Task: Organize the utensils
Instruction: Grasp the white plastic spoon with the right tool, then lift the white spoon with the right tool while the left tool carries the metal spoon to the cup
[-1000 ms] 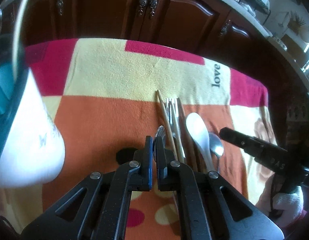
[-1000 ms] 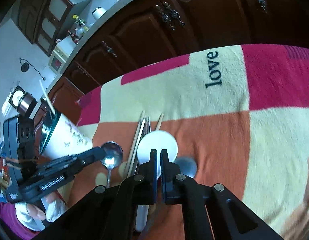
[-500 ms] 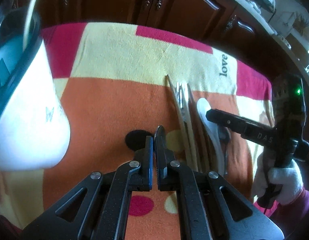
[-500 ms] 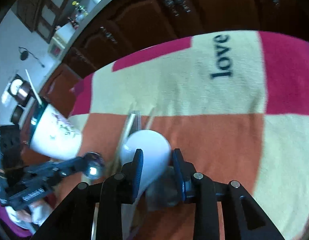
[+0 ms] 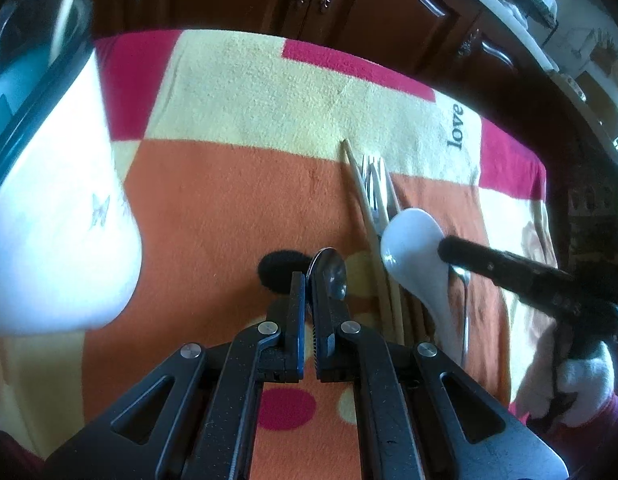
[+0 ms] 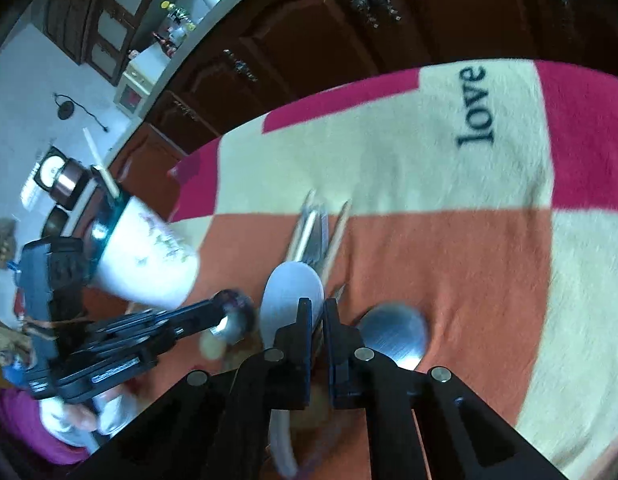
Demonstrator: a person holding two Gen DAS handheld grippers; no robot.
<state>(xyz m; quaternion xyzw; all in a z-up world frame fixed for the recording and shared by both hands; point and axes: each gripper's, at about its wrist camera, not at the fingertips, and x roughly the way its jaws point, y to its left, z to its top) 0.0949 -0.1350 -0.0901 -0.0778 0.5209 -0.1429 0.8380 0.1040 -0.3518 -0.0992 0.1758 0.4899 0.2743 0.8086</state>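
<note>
I held a metal spoon in the closed left gripper, the right gripper had just closed on the white spoon, and the cup at the left of the frame should be next.

Bright daylight, fisheye warp w/ dark corners, slight blur.

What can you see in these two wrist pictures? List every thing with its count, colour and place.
cloth: one; orange, cream and pink; under everything
cup: one; white, teal rim; cloth's left side
stick in cup: one; pale; juts out of the rim
chopsticks: several, count unclear; wooden; bundled mid-cloth
fork: at least one; metal; among the chopsticks
white spoon: one; right of the bundle
loose metal spoon: one; silver; right of the white spoon
held metal spoon: one; silver; in the left gripper
cabinets: dark wood; behind
left gripper: black; shut on the held metal spoon
right gripper: black; shut, at the white spoon's bowl
gloved hand: white; behind the right gripper
</note>
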